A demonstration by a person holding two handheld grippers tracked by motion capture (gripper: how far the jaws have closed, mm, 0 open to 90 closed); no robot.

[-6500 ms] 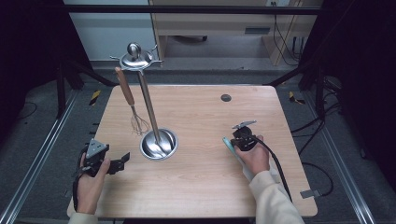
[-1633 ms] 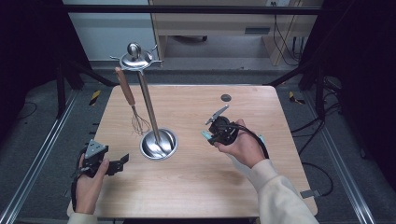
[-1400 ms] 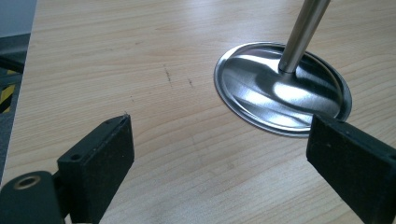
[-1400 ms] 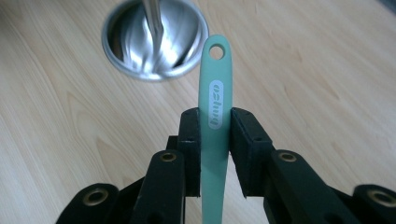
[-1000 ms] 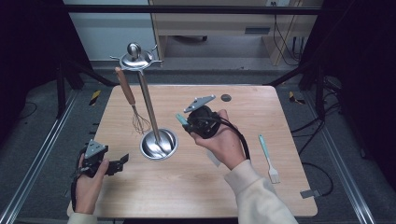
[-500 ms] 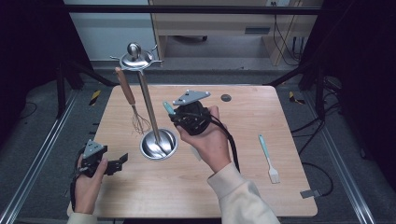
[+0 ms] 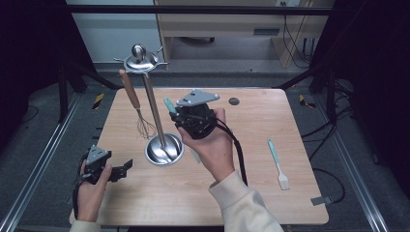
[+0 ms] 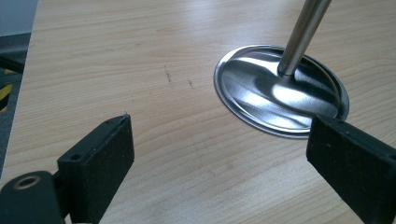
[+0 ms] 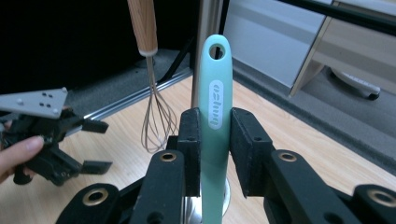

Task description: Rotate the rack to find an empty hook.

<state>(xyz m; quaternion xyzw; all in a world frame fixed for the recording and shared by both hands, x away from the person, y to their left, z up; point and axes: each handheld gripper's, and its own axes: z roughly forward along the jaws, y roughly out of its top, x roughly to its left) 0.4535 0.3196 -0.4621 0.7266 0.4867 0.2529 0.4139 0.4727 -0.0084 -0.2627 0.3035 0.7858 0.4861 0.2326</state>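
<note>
My right gripper [image 7: 177,114] is shut on a teal-handled utensil [image 7: 169,105], held in the air just right of the steel stand's pole [image 7: 153,104]. In the right gripper view the teal handle [image 9: 214,107] stands upright between the pads [image 9: 190,135], its hole end topmost, with the pole [image 9: 208,46] right behind it. A wooden-handled whisk [image 7: 131,94] hangs from the stand's top [image 7: 140,60]. My left gripper [image 7: 126,166] rests open on the table at the front left, its jaws [image 8: 219,154] wide apart and pointing at the stand's round base [image 8: 280,98].
A teal-handled brush [image 7: 278,163] lies on the wooden table [image 7: 241,193] at the right. A small dark disc [image 7: 234,101] sits near the far edge. A black cable [image 7: 239,154] trails from the right gripper along the forearm.
My right gripper has carried the teal utensil left and upward, from mid-table to beside the stand's pole. The left gripper has stayed where it was.
</note>
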